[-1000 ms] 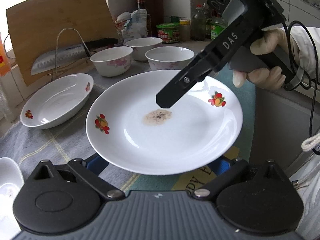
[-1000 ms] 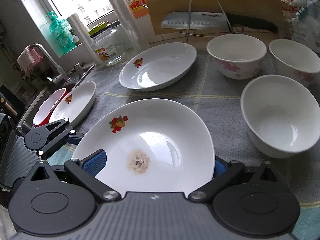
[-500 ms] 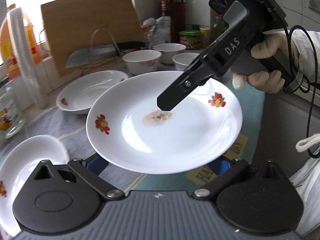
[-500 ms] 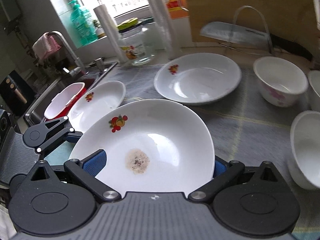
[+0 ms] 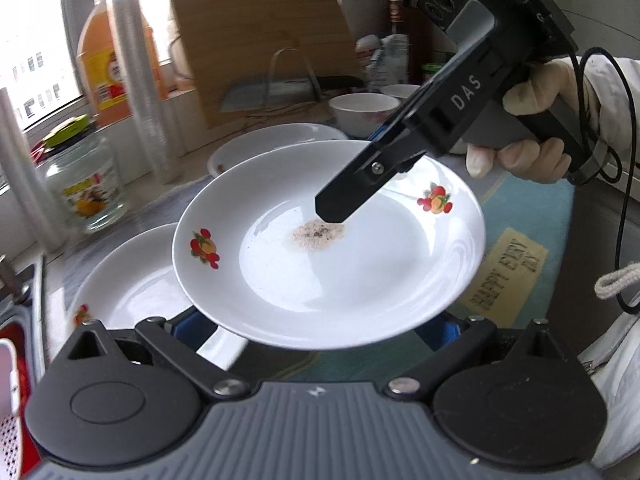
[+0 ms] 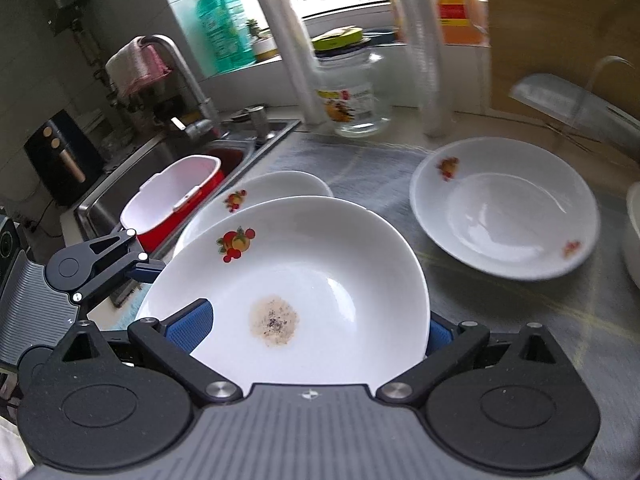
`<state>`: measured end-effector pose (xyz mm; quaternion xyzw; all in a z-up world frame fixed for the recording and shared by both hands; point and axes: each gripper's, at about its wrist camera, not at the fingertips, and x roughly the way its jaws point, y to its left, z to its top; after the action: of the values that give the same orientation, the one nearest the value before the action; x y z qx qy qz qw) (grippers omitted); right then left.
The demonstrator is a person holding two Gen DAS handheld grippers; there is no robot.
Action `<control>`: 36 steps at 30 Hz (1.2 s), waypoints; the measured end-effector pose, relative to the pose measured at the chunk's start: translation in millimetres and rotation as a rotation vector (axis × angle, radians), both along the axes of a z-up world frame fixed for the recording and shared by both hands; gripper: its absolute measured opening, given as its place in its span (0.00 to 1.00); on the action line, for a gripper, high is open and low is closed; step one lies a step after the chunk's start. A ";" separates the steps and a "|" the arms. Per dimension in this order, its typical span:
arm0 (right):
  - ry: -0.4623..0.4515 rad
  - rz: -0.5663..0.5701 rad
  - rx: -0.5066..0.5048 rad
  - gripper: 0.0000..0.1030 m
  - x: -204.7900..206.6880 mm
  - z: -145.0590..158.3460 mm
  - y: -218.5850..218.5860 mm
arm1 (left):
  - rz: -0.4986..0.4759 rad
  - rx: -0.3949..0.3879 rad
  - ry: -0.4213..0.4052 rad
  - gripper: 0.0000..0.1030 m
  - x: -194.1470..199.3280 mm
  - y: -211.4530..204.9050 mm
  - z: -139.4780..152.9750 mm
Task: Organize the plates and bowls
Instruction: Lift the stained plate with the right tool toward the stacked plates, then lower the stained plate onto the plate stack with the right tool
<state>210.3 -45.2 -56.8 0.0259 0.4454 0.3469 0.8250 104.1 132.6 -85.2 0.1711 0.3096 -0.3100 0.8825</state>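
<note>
Both tools and the soiled plate (image 5: 328, 248) between them have swung left along the bench since a second ago: the bowls that filled the far side have dropped to the right margin, and the sink (image 6: 188, 160) with its red tub (image 6: 172, 200) now shows at the bench's left edge. Left tool (image 5: 316, 324) is closed on the plate's near rim; right tool (image 6: 308, 332) is closed on the opposite rim, so the plate hangs off the bench, roughly level, with a brown speckled residue (image 5: 316, 234) at its centre. Directly beneath lies a second plate (image 5: 132, 292) near the sink edge; a third plate (image 6: 504, 208) rests further right on the grey cloth. Judged step: stacking the carried plate onto the one below. Risks: glazed rim is slick, and uneven pull between the two tools could let it slip or tip the residue out. Lowering off-centre or too fast could chip both rims, or nudge the lower plate toward the sink. Background blur suggests fast travel, raising overshoot risk.
</note>
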 end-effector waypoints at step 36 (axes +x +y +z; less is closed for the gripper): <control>0.029 0.086 -0.063 1.00 72.9 -22.6 91.5 | 0.106 -0.053 0.085 0.99 55.4 76.8 -13.0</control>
<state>283.2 46.3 -79.4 -0.0141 0.4686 0.3674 0.8033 159.5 209.4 -98.3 0.1180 0.3472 -0.2780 0.8878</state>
